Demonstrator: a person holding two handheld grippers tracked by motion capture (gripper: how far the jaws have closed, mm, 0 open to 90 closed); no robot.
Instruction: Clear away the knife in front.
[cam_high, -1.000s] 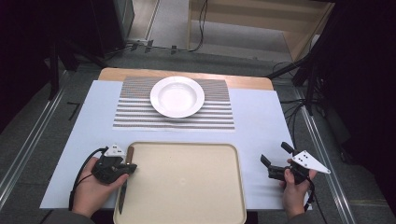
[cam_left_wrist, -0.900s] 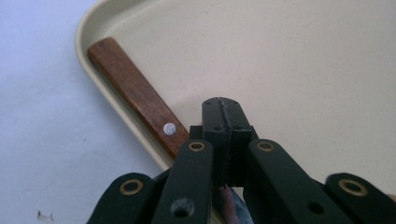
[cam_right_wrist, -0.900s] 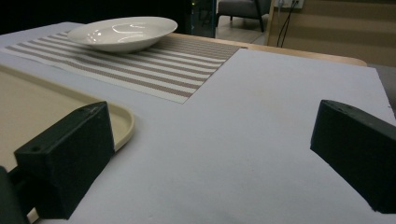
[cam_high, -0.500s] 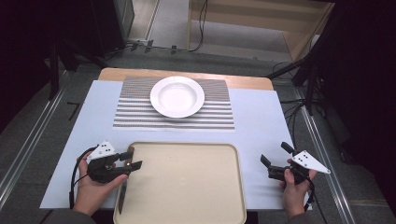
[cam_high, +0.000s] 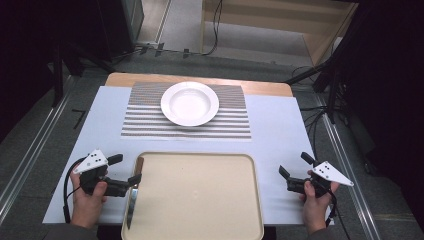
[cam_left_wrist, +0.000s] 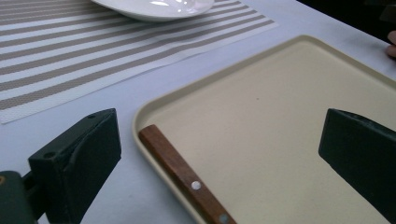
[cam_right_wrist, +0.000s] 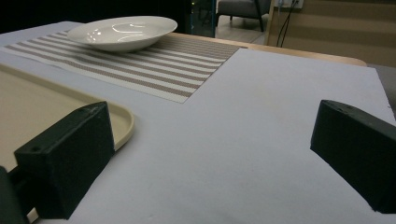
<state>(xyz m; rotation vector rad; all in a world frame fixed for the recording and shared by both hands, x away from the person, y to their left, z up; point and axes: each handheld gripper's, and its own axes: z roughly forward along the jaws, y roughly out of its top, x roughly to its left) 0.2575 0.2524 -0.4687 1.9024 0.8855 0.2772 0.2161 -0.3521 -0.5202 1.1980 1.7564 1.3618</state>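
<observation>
A knife with a brown wooden handle (cam_high: 138, 166) lies along the left rim of the beige tray (cam_high: 200, 200), blade toward the person. My left gripper (cam_high: 125, 169) is open beside the tray's left edge, one jaw over the knife and one on the table side. In the left gripper view the handle (cam_left_wrist: 184, 175) lies between the wide-open jaws of that gripper (cam_left_wrist: 217, 158), untouched. My right gripper (cam_high: 295, 165) is open just right of the tray, and its own view shows nothing in the right gripper (cam_right_wrist: 210, 158).
A white deep plate (cam_high: 190, 103) sits on a striped placemat (cam_high: 230, 125) behind the tray, on a white sheet (cam_high: 280, 135) that covers the table. The tray's corner (cam_right_wrist: 122, 122) lies left of the right gripper. Table edges drop to a dark floor.
My left gripper has slid a little to the left, off the tray's edge. The knife and the right gripper have not moved.
</observation>
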